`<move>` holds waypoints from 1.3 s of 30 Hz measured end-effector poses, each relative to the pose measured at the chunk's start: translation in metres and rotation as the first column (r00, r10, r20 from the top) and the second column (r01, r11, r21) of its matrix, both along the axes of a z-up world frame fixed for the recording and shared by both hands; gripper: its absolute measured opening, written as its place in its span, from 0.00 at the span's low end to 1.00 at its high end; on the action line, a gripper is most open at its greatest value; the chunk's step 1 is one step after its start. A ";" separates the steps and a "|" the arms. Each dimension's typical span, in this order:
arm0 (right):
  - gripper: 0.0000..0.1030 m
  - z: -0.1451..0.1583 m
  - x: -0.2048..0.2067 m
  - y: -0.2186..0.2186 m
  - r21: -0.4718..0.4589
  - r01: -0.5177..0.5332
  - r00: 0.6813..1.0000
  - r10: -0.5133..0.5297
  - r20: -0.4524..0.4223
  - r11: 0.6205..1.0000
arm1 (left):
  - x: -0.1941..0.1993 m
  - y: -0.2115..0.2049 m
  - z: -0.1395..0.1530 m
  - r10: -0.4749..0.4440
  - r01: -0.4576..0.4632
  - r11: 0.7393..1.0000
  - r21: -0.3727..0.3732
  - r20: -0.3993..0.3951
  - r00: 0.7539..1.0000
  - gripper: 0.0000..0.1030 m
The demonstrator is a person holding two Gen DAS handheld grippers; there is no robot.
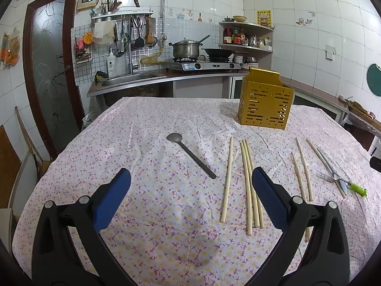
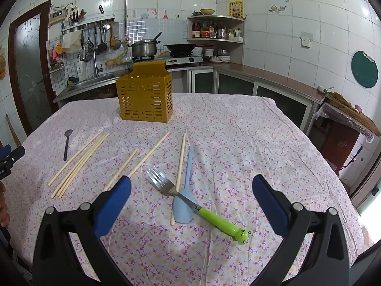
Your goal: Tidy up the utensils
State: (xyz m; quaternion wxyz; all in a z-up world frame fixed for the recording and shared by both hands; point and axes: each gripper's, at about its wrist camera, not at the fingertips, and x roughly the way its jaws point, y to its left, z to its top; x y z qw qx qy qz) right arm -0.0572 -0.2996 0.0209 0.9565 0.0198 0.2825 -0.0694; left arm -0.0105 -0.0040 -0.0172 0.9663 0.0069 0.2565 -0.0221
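Right wrist: right gripper agape, fork between.

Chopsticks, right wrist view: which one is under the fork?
The lone chopstick beside the blue spoon. The green-handled fork lies across its lower part; every other chopstick lies left of the fork, untouched.

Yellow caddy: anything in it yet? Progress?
Done: nothing visible; the yellow caddy shows no utensils inside. In hand: nothing; left gripper and right gripper are open. Left: metal spoon, chopsticks, green-handled fork and blue spoon, all lying on the tablecloth.
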 end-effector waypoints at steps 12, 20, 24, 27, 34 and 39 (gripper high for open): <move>0.96 -0.026 0.024 0.003 -0.031 -0.037 0.995 0.034 -0.099 0.999 | 0.027 -0.005 -0.028 -0.028 0.027 1.000 -0.010 -0.117 0.993 0.95; 0.90 -0.045 0.053 0.011 -0.035 -0.080 0.984 0.073 -0.165 0.996 | 0.044 -0.009 -0.039 -0.027 0.027 1.000 -0.006 -0.156 0.987 0.95; 0.82 -0.058 0.071 0.020 -0.048 -0.105 0.972 0.092 -0.215 0.993 | 0.056 -0.009 -0.044 -0.023 0.023 1.000 -0.001 -0.186 0.982 0.95; 0.75 -0.067 0.080 0.021 -0.049 -0.104 0.965 0.088 -0.249 0.993 | 0.068 -0.005 -0.049 -0.025 0.018 0.999 -0.031 -0.221 0.975 0.95; 0.45 -0.077 0.103 0.017 -0.066 -0.089 0.951 0.065 -0.302 0.994 | 0.097 -0.002 -0.056 -0.014 0.009 1.000 -0.024 -0.261 0.965 0.95; 0.23 -0.070 0.113 0.002 -0.031 -0.055 0.959 0.044 -0.281 0.998 | 0.123 0.006 -0.058 0.015 -0.023 0.999 -0.022 -0.295 0.955 0.95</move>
